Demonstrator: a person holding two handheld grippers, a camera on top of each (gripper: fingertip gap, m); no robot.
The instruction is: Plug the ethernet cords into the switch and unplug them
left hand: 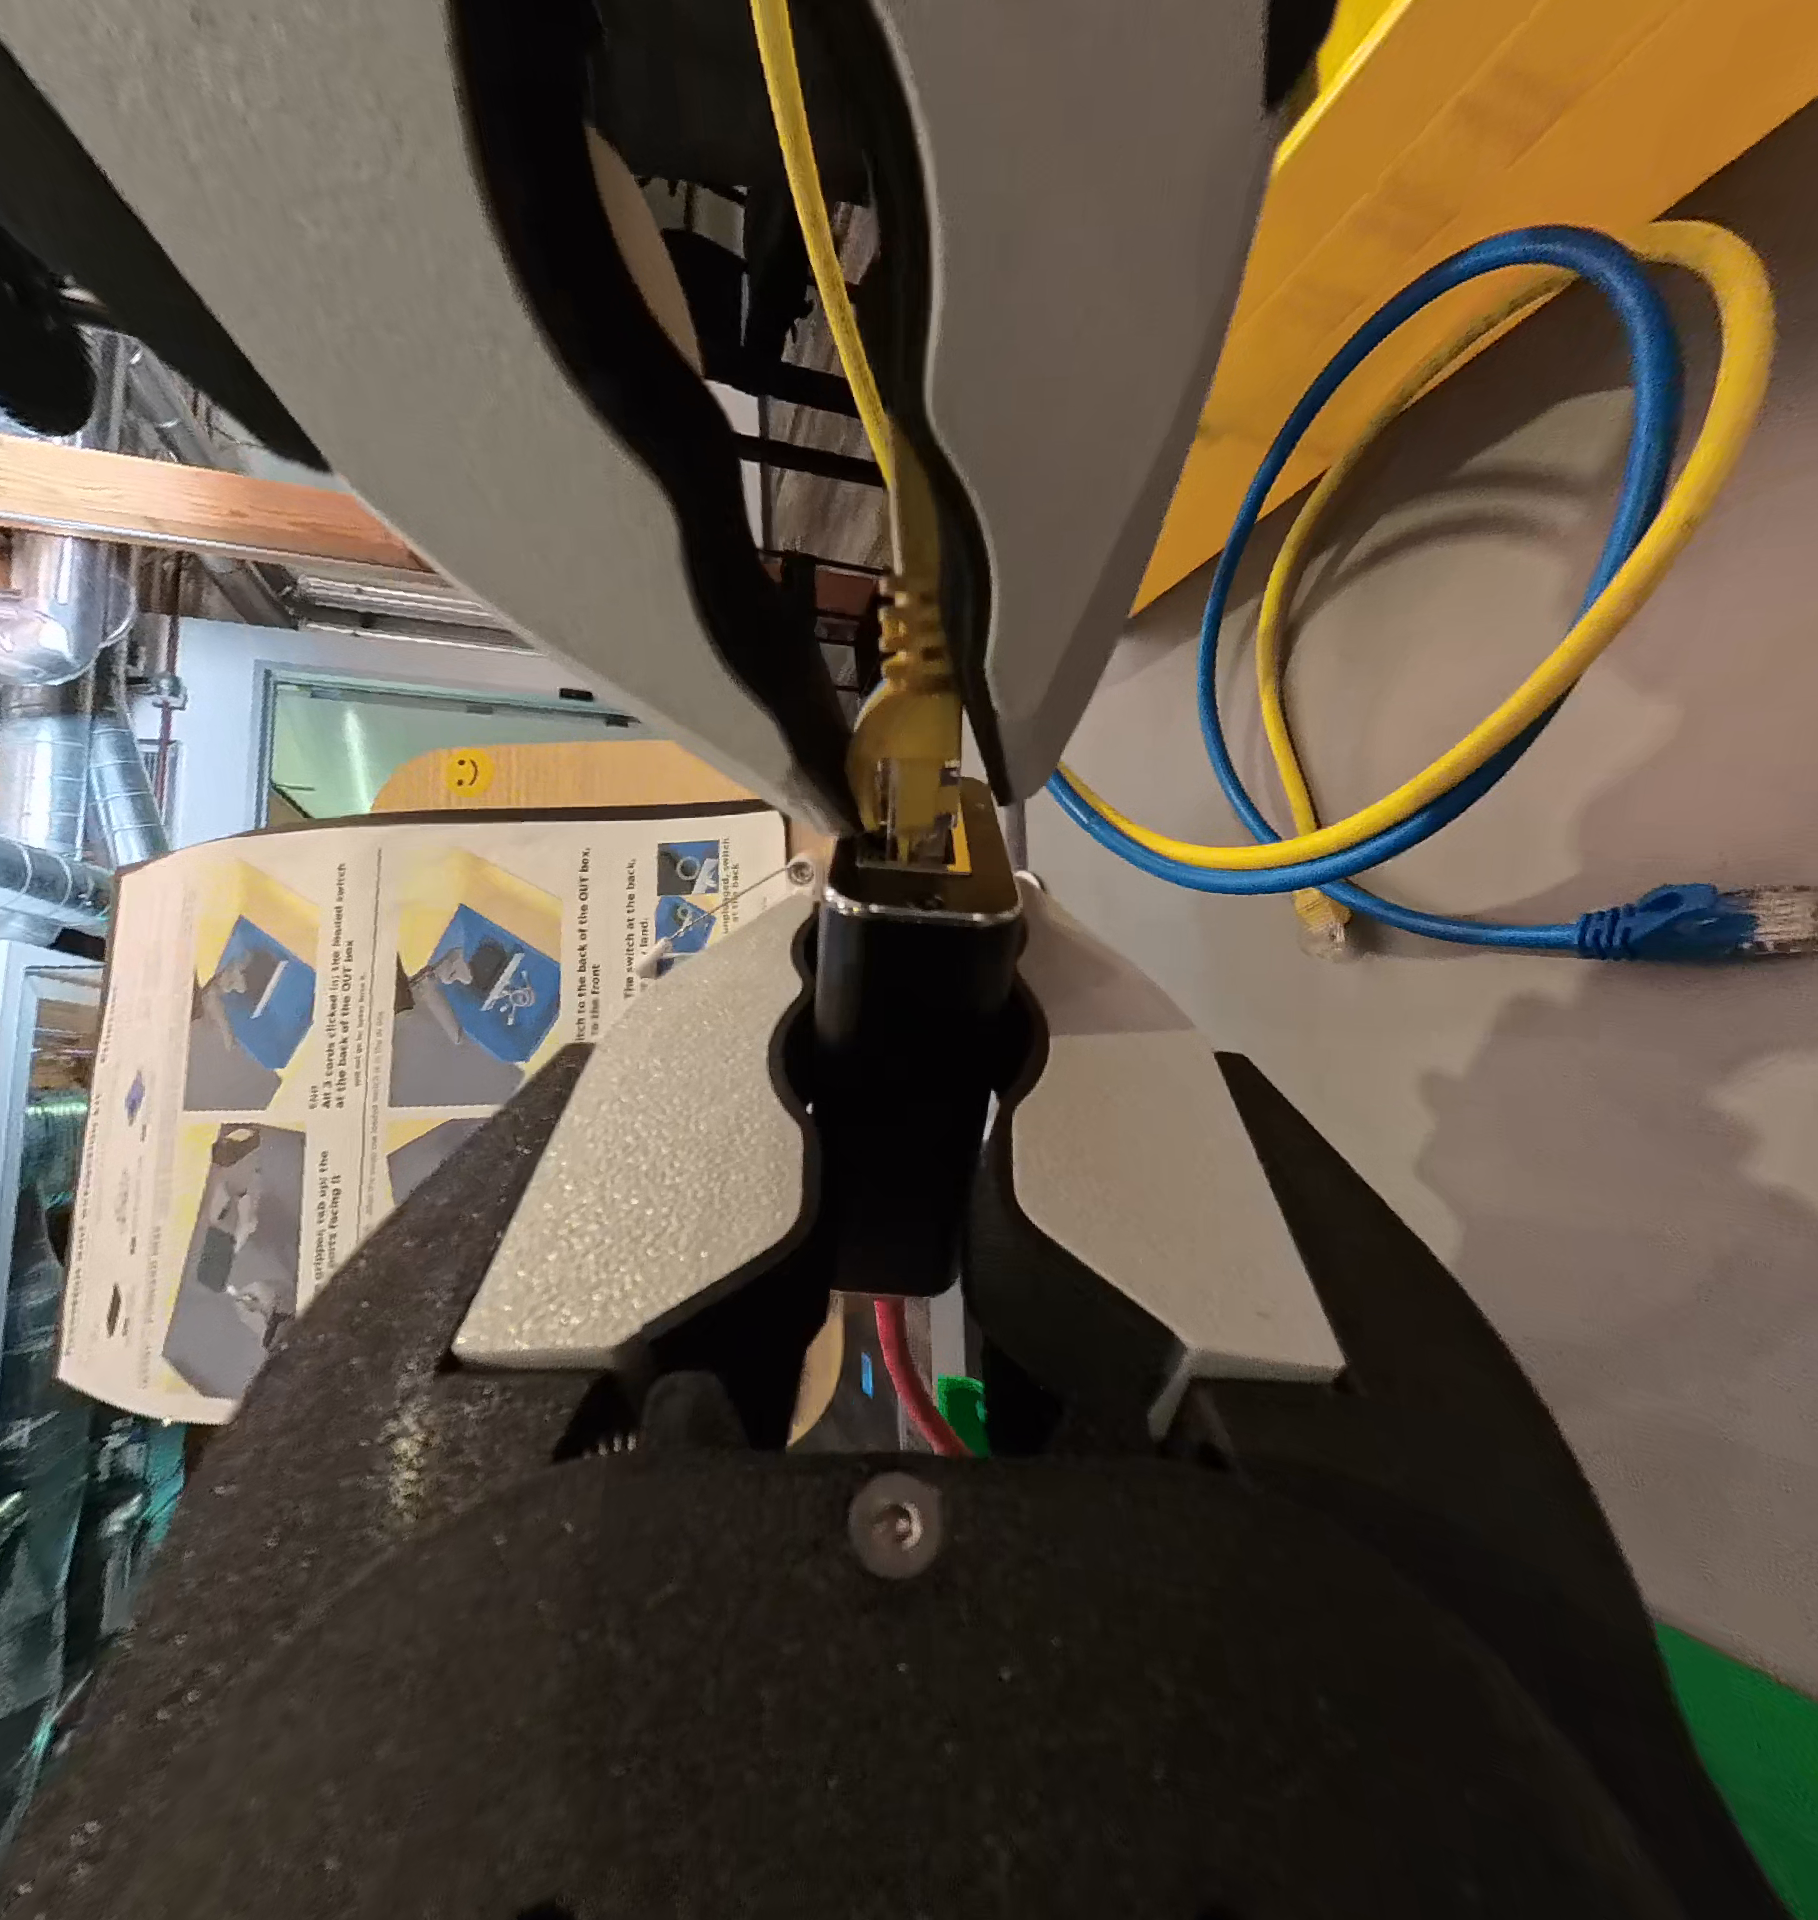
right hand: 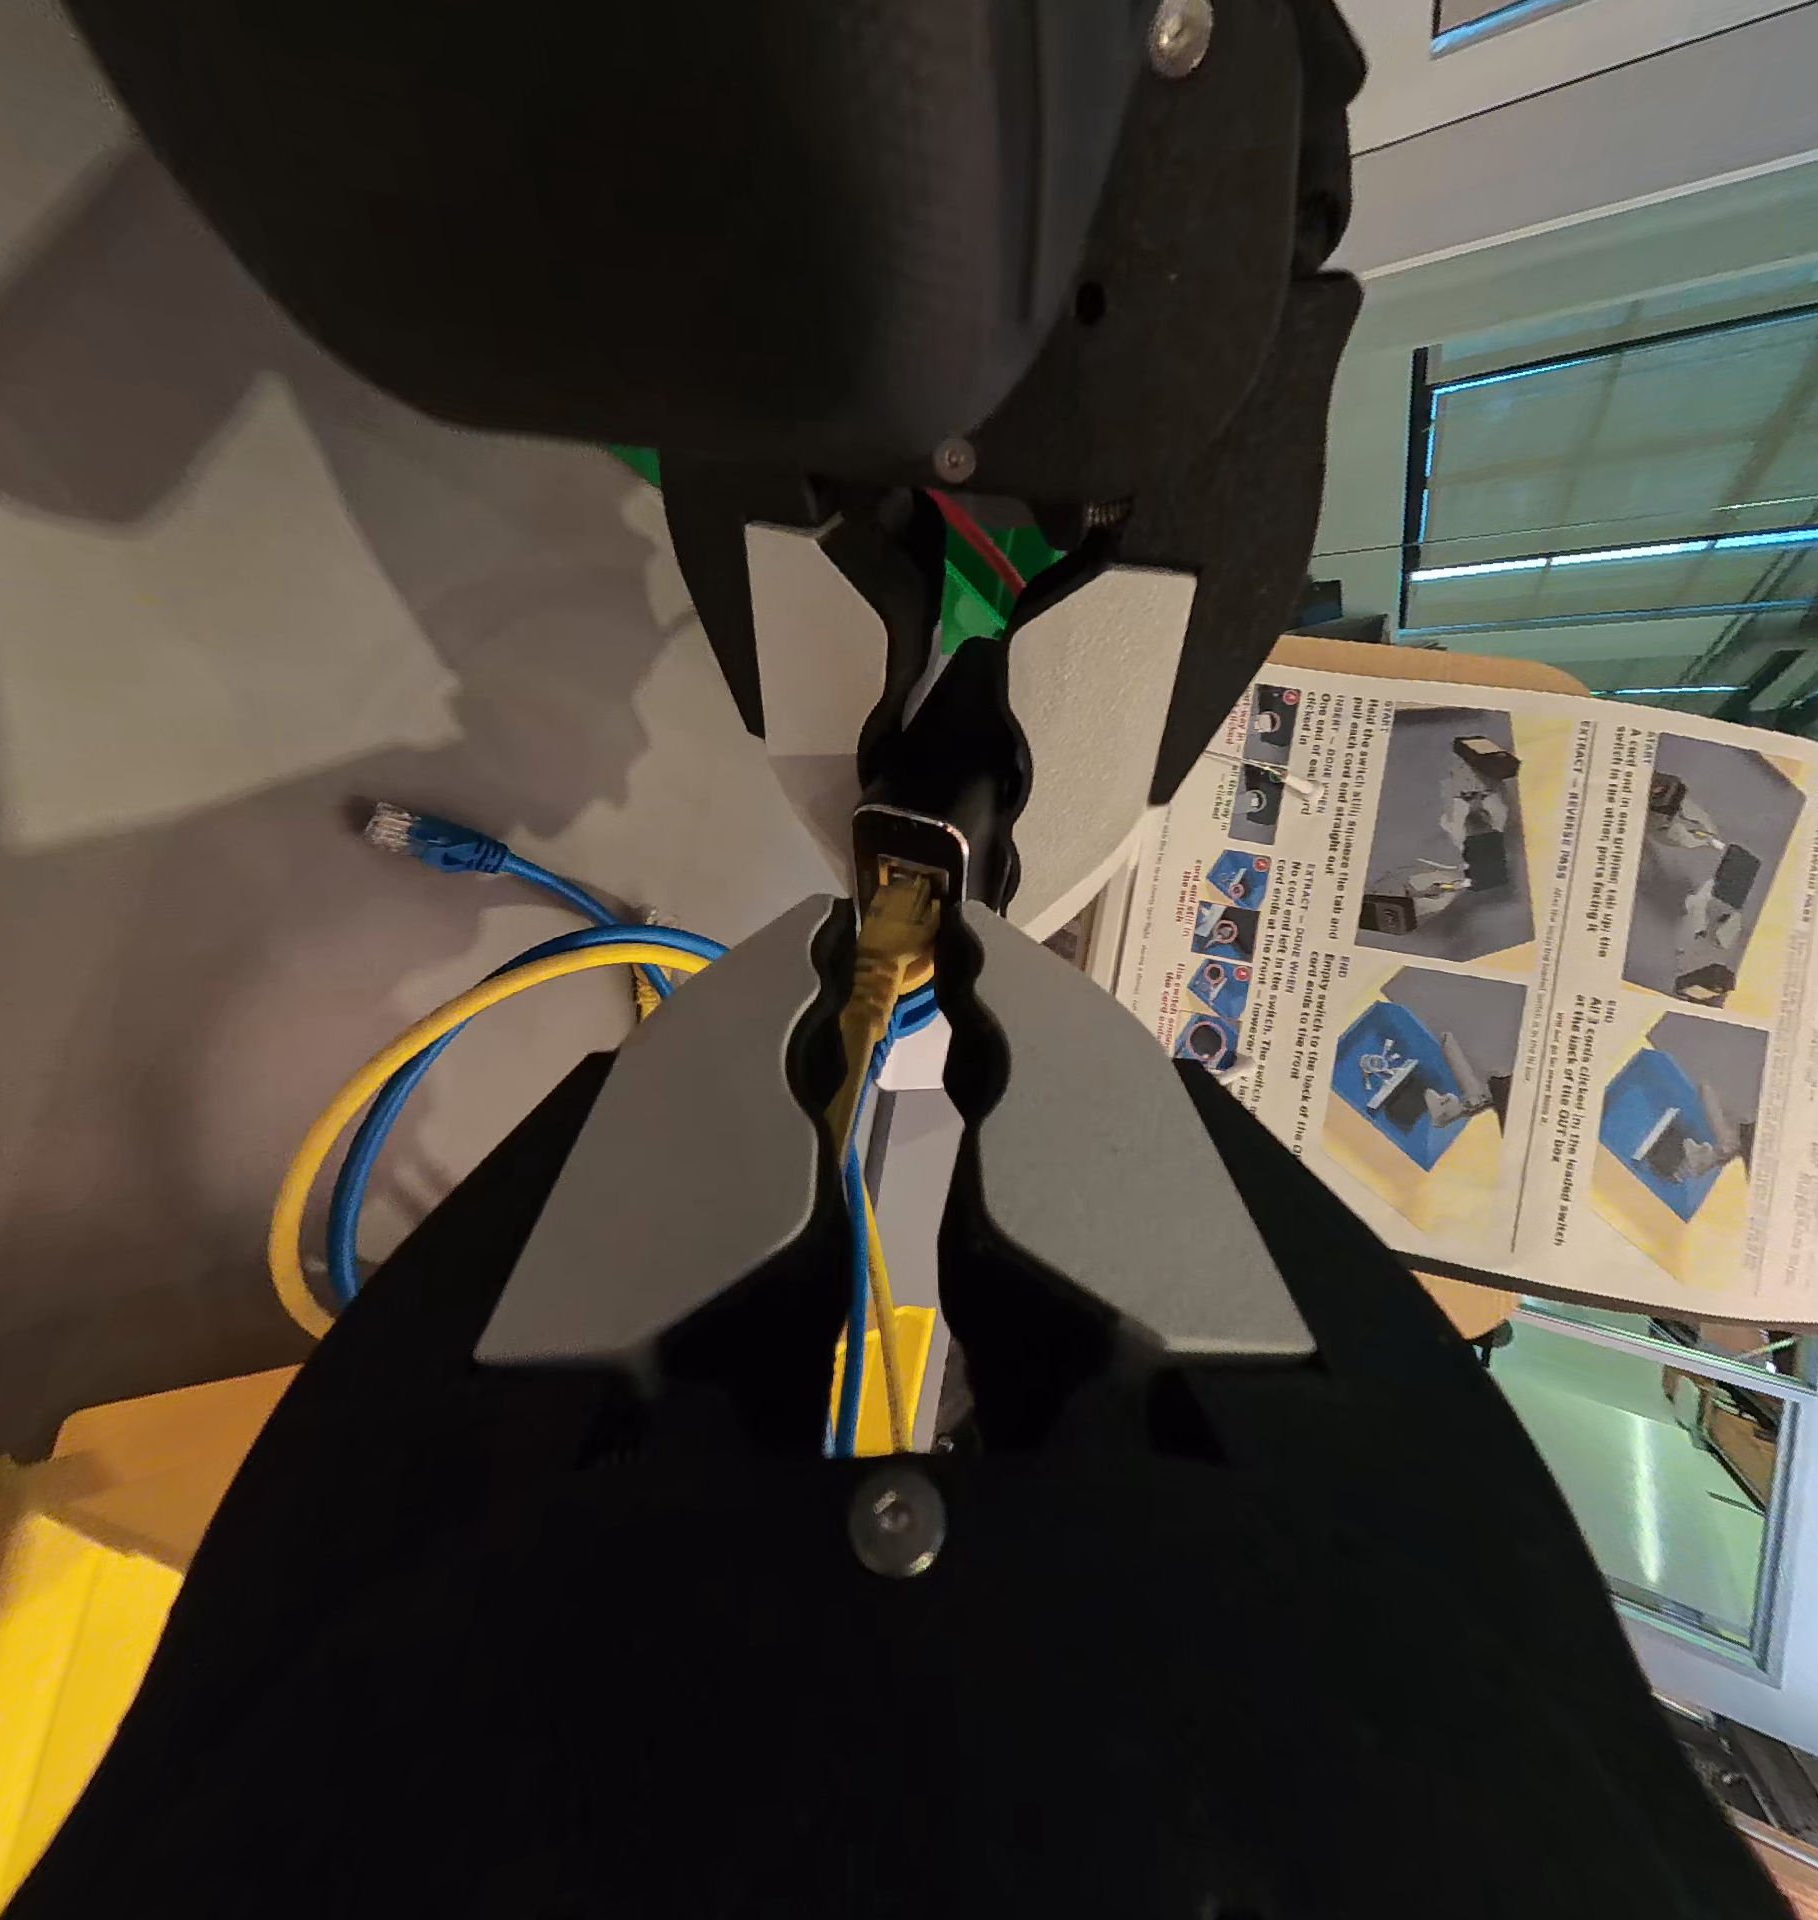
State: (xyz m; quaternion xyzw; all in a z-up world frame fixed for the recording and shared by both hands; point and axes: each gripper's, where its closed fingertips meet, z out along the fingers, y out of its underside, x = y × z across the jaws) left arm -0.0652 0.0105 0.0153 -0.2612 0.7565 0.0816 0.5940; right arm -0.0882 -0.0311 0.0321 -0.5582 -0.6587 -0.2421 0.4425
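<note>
Switch [left hand: 910, 1049] was seen clamped end-on between the pads of the left gripper [left hand: 915, 904], its port face turned toward the right gripper [right hand: 889, 935], presumably so that it stayed steady and square to the incoming plug; the yellow plug [right hand: 897, 904] was pinched at its boot between the right gripper's pads, with its tip at or partly inside the port; whether it had clicked home could not be told; the grip just behind the plug was judged to be chosen so that the tip could be steered straight; the yellow cord [right hand: 365, 1091] trailed back through the jaws to a loose loop on the grey table [right hand: 209, 727], coiled with a blue cord [left hand: 1653, 436]; the blue plug [left hand: 1705, 920] lay free on the table, well apart from the switch; a yellow box [left hand: 1456, 208] and a printed instruction sheet [right hand: 1507, 987] stood nearby
</note>
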